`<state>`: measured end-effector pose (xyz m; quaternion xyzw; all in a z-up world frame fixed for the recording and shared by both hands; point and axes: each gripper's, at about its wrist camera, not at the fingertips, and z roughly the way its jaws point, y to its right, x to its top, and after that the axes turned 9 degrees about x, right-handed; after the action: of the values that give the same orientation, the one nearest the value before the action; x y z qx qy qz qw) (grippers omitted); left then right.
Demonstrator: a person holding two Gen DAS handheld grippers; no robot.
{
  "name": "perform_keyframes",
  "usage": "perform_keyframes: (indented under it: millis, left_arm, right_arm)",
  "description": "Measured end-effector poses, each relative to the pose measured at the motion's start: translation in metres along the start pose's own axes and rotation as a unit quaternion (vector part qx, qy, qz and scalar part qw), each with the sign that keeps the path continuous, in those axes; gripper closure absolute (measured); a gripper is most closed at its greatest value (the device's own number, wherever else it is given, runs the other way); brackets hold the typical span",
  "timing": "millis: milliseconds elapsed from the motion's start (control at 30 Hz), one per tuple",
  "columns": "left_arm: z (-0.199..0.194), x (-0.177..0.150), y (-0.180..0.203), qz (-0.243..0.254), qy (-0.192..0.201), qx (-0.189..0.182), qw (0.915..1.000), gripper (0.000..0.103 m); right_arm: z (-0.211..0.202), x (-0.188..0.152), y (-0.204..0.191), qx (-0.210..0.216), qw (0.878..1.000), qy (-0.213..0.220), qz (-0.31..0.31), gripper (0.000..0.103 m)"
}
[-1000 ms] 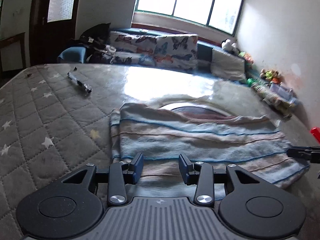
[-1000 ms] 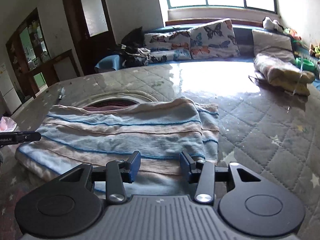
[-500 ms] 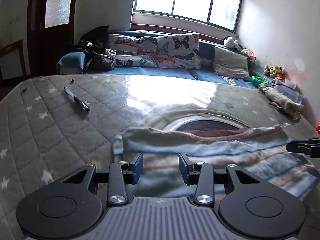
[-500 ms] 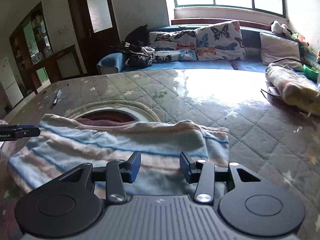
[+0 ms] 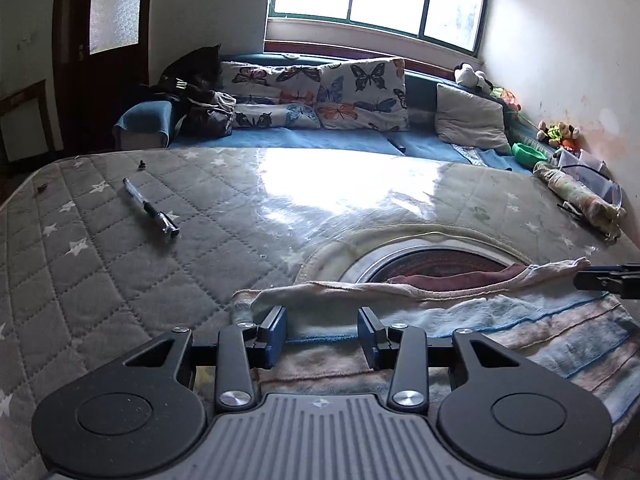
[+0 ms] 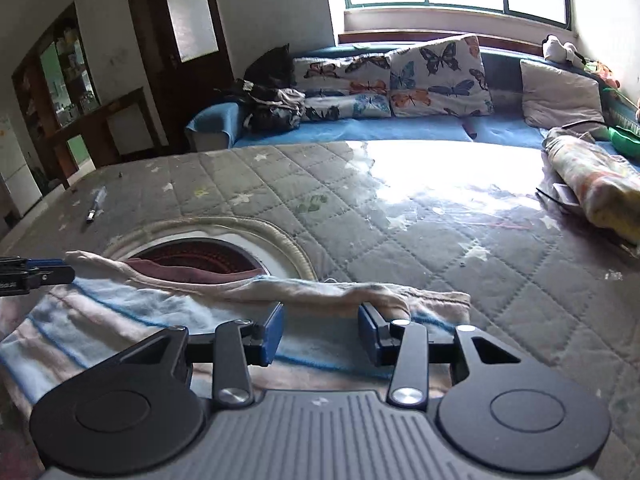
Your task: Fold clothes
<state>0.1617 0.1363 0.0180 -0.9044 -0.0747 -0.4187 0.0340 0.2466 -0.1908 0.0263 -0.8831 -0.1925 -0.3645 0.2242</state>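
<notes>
Striped garment (image 5: 500,332) on quilted table (image 5: 120,264) — both grippers open

Layout on the quilted table cover (image 5: 120,280): the folded garment (image 5: 500,332) lies along the near edge, overlapping the near rim of the round opening (image 5: 432,260) at centre. A pen (image 5: 150,214) lies toward the far left corner, a rolled cloth (image 6: 596,184) along the right edge. Behind the far edge stands a sofa (image 5: 320,140) bearing cushions (image 5: 360,94).
</notes>
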Motion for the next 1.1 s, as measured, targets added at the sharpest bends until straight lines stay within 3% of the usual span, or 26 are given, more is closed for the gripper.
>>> perform_keyframes:
  millis: [133,367,567,767,833,1100]
  left_arm:
    - [0.009,0.005,-0.003,0.000,0.002,0.008,1.0000,0.062]
    - [0.010,0.011,-0.004,0.005,0.012,0.020,0.9997,0.063]
    - [0.019,0.011,-0.004,0.013,-0.006,0.041,0.9991,0.062]
    - [-0.013,0.000,-0.020,-0.017,0.007,0.037,0.9991,0.058]
    - [-0.025,-0.008,-0.027,-0.028,0.005,0.036,0.9989,0.051]
    - [-0.077,-0.057,-0.036,-0.063,-0.010,0.024,0.9977,0.043]
  right_arm:
    - [0.013,0.003,0.008,-0.007,1.000,-0.007,0.014,0.068]
    - [0.005,0.005,0.006,0.001,1.000,-0.001,0.016,0.068]
    - [0.011,0.006,0.008,-0.010,1.000,-0.011,0.016,0.068]
    - [-0.008,0.003,-0.011,-0.012,1.000,0.002,-0.017,0.067]
    - [-0.014,-0.003,-0.023,0.001,1.000,0.003,-0.021,0.066]
    - [-0.031,-0.040,-0.086,0.047,0.995,-0.018,-0.087,0.059]
